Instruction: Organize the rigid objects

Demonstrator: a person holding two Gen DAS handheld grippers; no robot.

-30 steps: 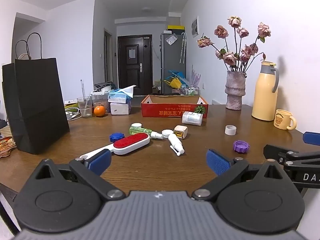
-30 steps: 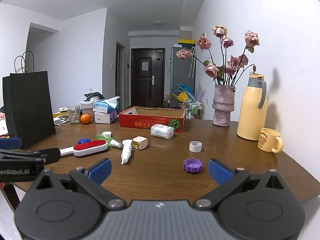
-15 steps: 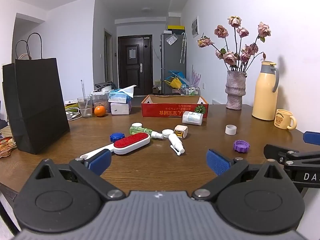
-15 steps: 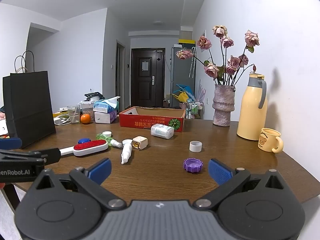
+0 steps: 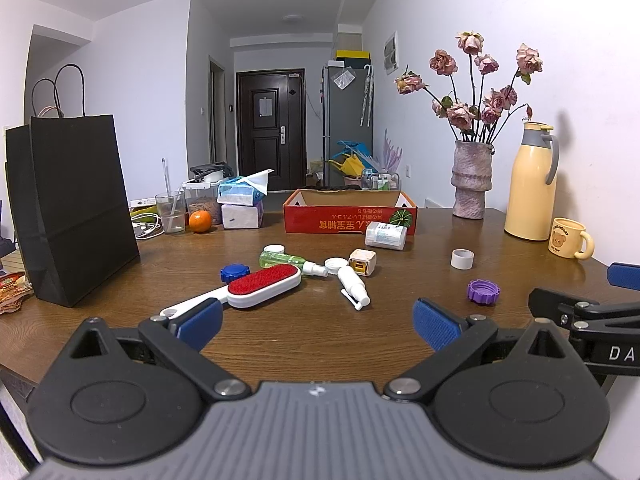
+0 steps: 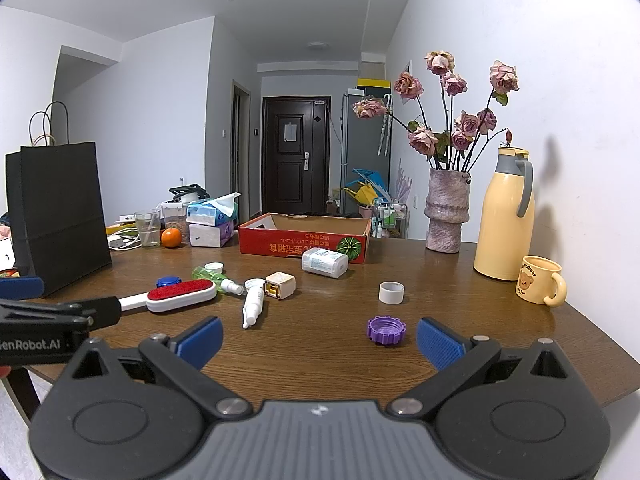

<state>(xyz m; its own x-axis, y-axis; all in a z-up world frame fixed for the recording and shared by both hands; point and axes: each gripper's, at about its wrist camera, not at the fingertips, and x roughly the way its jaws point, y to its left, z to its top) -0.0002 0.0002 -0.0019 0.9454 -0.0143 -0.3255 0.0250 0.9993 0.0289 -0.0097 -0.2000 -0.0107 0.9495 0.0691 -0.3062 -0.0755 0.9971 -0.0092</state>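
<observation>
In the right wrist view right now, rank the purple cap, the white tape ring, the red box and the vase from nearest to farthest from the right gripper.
1. purple cap, just ahead between the open jaws.
2. white tape ring, mid-table, slightly right.
3. red box, farther back, centre-left.
4. vase, at the far right edge by the wall.

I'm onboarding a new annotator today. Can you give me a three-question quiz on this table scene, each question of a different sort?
1. True or false: the purple cap lies inside the red cardboard box.
2. Multiple choice: the lint brush has a pad that is A) red, B) green, C) yellow.
3. Fill in: the left gripper and right gripper both have their jaws ____.

Key:
1. False; it lies on the bare table, nearer the camera than the box.
2. A.
3. Open, holding nothing.
</observation>
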